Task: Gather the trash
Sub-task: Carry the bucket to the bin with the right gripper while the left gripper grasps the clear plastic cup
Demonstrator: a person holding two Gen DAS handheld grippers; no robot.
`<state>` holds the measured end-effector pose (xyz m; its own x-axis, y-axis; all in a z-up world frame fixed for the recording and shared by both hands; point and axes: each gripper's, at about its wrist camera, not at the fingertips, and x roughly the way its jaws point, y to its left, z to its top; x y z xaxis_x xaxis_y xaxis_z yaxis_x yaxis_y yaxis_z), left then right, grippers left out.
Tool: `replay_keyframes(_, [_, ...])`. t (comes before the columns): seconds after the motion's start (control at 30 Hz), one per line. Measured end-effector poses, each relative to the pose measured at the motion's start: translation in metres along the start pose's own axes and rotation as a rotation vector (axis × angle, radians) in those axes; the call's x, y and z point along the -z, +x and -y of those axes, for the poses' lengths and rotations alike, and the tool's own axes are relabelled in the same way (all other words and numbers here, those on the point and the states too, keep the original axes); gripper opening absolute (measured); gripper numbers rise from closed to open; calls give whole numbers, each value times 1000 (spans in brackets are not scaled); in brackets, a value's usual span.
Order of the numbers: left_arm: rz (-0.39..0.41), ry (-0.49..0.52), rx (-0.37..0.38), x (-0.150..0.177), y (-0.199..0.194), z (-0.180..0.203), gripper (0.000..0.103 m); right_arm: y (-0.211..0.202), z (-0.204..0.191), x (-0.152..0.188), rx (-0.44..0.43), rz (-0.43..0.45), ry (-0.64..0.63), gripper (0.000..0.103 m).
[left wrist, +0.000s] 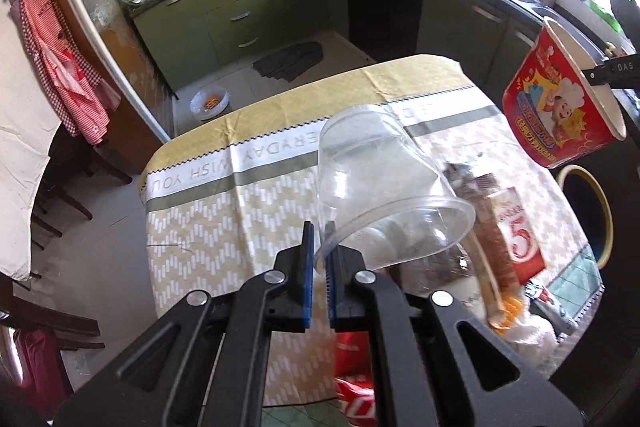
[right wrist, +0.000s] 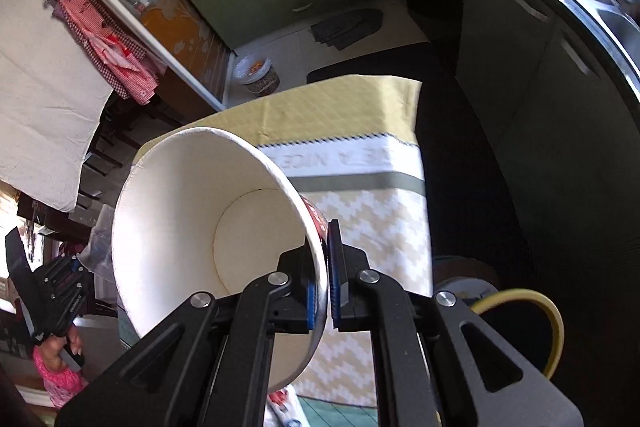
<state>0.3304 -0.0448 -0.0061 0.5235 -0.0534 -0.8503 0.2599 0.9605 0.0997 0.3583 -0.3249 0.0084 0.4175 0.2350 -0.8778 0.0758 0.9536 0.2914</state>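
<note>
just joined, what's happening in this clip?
Trash pickup at a kitchen table. The left gripper is shut on the rim of a clear plastic cup, held tilted above the table. The right gripper is shut on the wall of an empty red noodle cup, also in the air. More litter lies on the table.

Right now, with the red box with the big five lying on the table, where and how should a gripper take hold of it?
Grip the red box across its thin long edges, coming down from above. It seems to lie flat among other wrappers on the table, so its broad face offers no purchase. The clear cup held by the left gripper partly hides it.
</note>
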Motion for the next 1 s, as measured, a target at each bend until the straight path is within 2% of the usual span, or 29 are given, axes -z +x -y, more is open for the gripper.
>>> replay_keyframes(0.2, [4, 124, 125, 3, -26, 80, 5, -27, 136, 85, 125, -30, 160, 7])
replay_keyframes(0.37, [-26, 195, 224, 1, -28, 136, 5, 3, 215, 139, 159, -96, 277, 7])
replay_keyframes(0.47, [-52, 222, 268, 4, -28, 160, 5, 36, 239, 156, 145, -149, 300, 7])
replay_keyframes(0.6, [-71, 269, 282, 4, -32, 185, 5, 73, 259, 166, 162, -197, 314, 8])
replay_keyframes(0.7, [-85, 302, 290, 6, -36, 201, 5, 85, 275, 169, 171, -200, 327, 18])
replay_keyframes(0.73, [-86, 315, 290, 7, -37, 206, 5, 82, 278, 169, 190, -185, 326, 27])
replay_keyframes(0.77, [-90, 325, 294, 7, -39, 212, 5, 78, 282, 170, 199, -172, 326, 29])
replay_keyframes(1.0, [-137, 430, 353, 15, -34, 269, 5, 10, 303, 186, 160, -33, 365, 29])
